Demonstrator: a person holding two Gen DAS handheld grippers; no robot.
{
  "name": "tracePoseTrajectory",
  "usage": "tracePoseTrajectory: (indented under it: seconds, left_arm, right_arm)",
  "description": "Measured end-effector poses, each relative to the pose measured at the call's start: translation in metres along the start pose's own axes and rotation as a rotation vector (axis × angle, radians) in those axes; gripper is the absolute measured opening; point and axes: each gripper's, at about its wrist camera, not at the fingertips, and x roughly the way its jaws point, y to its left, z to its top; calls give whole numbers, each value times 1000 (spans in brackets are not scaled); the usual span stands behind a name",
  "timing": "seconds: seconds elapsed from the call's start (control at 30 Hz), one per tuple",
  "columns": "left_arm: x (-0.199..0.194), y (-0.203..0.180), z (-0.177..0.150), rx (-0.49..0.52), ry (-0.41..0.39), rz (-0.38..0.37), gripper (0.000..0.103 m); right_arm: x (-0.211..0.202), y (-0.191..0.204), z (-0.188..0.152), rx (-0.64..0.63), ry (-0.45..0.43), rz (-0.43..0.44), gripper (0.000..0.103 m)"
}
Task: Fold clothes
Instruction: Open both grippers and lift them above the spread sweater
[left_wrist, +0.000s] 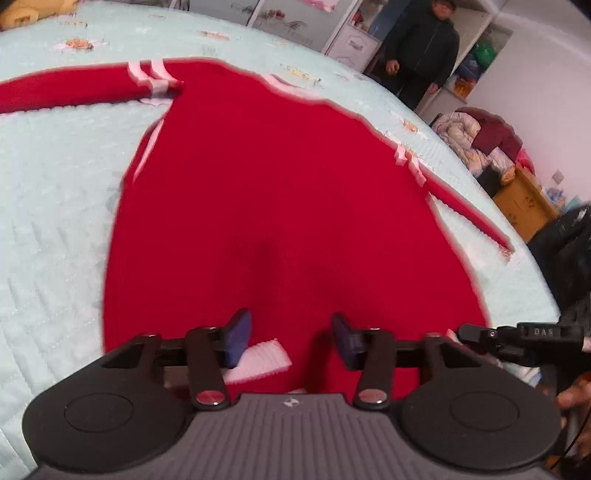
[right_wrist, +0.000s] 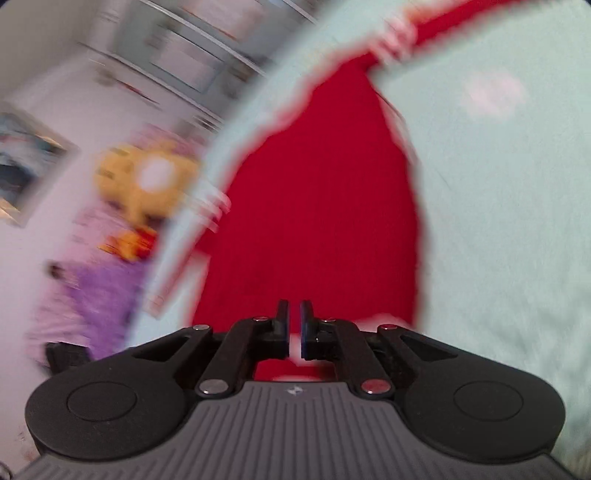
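A red sweater (left_wrist: 280, 192) with white stripes lies spread flat on a pale mint quilted bed (left_wrist: 55, 221), sleeves out to both sides. My left gripper (left_wrist: 291, 332) is open over the sweater's near hem, with the white ribbed hem band (left_wrist: 264, 356) between its fingers. My right gripper (right_wrist: 293, 325) shows in a blurred right wrist view over the same sweater (right_wrist: 314, 206), its jaws nearly together with a thin gap, white hem behind them. Whether it grips cloth is unclear. The right gripper's tip also shows in the left wrist view (left_wrist: 480, 334) at the sweater's right hem corner.
A person in dark clothes (left_wrist: 421, 51) stands beyond the bed's far side by white shelves (left_wrist: 351, 40). A pile of clothes (left_wrist: 476, 136) and a yellow box (left_wrist: 524, 206) sit right of the bed. Yellow cloth (left_wrist: 33, 13) lies at the far left corner.
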Motion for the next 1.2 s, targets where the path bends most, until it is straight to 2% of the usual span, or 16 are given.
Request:
tracePoseTrajectory:
  seconds: [0.1, 0.2, 0.3, 0.4, 0.47, 0.53, 0.67, 0.77, 0.83, 0.87, 0.93, 1.03, 1.1, 1.13, 1.17, 1.2]
  left_arm:
    - [-13, -8, -2, 20, -28, -2, 41]
    - [-13, -21, 10, 66, -58, -11, 42]
    - [4, -32, 30, 56, -93, -47, 44]
    - [36, -34, 33, 31, -6, -95, 48]
    - [50, -34, 21, 56, 77, -89, 41]
    - [38, -37, 6, 136, 47, -88, 44]
    - [14, -43, 4, 157, 40, -79, 44]
    - [16, -53, -11, 219, 72, -53, 58]
    - [21, -58, -23, 267, 42, -12, 59]
    - [19, -62, -23, 277, 43, 6, 59]
    - [12, -69, -17, 268, 66, 15, 54]
    - [-12, -70, -12, 243, 12, -57, 59]
    - [-6, -64, -18, 253, 11, -21, 65]
    - [11, -63, -22, 257, 76, 32, 65]
    - [22, -61, -26, 266, 106, 62, 68]
    - [20, -61, -28, 276, 82, 56, 68]
  right_arm:
    - [-10, 8, -9, -7, -11, -46, 5]
    - [-20, 37, -10, -77, -13, -3, 7]
    - [-2, 65, -7, -116, 4, -5, 7]
    - [34, 80, 0, -87, 24, 29, 7]
    - [43, 82, -6, -81, 39, 38, 12]
    - [41, 81, -18, -88, 56, 35, 10]
    - [38, 78, -42, -103, 88, 29, 5]
    - [25, 86, -51, -141, 74, 28, 11]
    - [21, 92, -54, -176, 71, 3, 11]
    - [19, 95, -55, -193, 69, -10, 3]
    - [15, 101, -58, -228, 65, -34, 2]
    - [9, 110, -62, -280, 59, -72, 6]
    - [7, 115, -65, -339, 45, -113, 11]
    - [8, 116, -66, -378, 50, -150, 19]
    - [18, 116, -70, -423, 93, -219, 21]
    - [26, 116, -74, -466, 123, -275, 21]
